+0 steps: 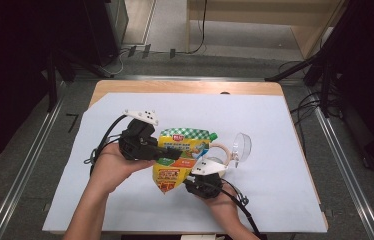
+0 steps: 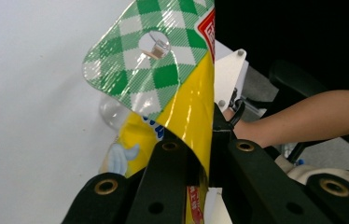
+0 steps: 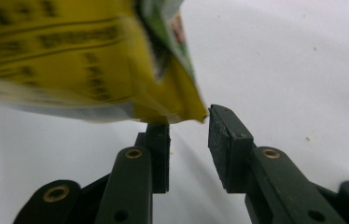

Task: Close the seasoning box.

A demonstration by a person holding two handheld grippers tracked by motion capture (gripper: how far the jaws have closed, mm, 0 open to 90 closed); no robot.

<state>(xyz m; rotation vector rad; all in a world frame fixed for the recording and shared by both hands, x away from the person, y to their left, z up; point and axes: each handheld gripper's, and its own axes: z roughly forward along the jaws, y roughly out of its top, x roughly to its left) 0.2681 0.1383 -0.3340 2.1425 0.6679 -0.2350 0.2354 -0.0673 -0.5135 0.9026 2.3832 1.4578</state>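
- The left gripper (image 2: 199, 163) has its two black jaws clamped on the yellow side edge of a snack pouch (image 1: 181, 155), the film pinched flat between the pads and rising out of them toward the green-checked header.
- The right gripper (image 3: 189, 140) has its jaws parted with a clear gap between them; the pouch's lower corner (image 3: 196, 114) sits just above that gap, grazing the tip of one jaw but not yet pinched.
- The pouch is held up off the white table cover (image 1: 275, 150) near the middle of the table, its green header to the far side and its yellow bottom corner toward the near side, between the two hands.
- In the header, a round hang hole (image 2: 154, 45) shows a clear hook (image 2: 157, 45) through or behind it; which cannot be told.
- Just right of the pouch lies a clear suction-cup hook (image 1: 239, 148) with a pale curved arm, close beside the right gripper's grey plate.
- The step in hand appears to be getting a second hold on the bag so it can be steered by both ends, likely toward the hook.
- To do it well, the right jaws should probably move forward until the corner seam lies squarely between the pads, then close on the sealed edge rather than the slippery filled belly, while the left hold keeps the film taut and avoids twisting.
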